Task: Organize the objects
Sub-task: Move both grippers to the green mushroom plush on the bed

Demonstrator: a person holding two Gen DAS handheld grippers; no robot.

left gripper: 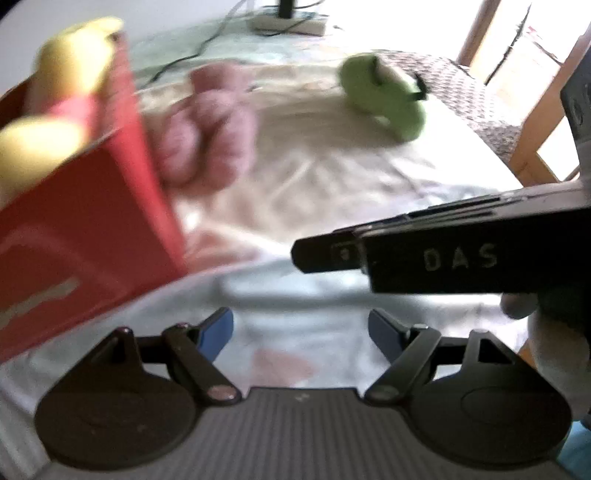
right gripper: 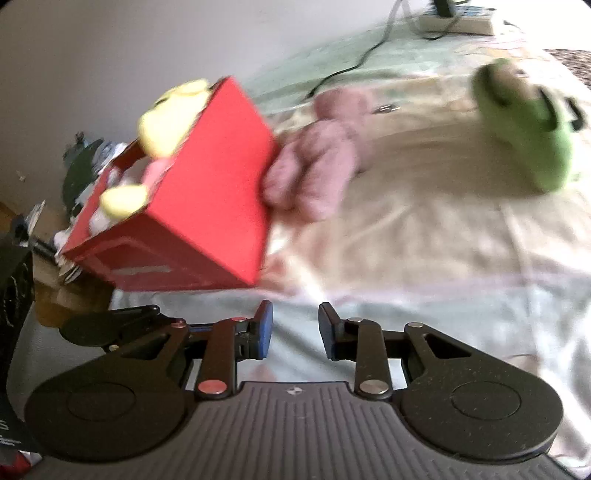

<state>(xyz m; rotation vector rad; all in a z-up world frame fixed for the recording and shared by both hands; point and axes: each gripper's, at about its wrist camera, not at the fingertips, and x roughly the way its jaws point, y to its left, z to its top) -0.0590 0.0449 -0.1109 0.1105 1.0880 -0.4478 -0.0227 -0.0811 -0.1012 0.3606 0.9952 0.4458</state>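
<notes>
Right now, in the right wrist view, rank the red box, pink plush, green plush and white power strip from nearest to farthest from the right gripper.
From the right gripper, both fingers apart and empty:
1. Red box, just ahead, to the left, with yellow toys sticking out.
2. Pink plush, behind the box, touching its right side.
3. Green plush, far right on the cloth.
4. White power strip, at the top edge, farthest.

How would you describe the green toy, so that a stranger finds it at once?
Start at the red box on the pale cloth. Beyond the pink plush beside it, the green toy lies alone at the far right. Only it is green, with small black parts.
</notes>
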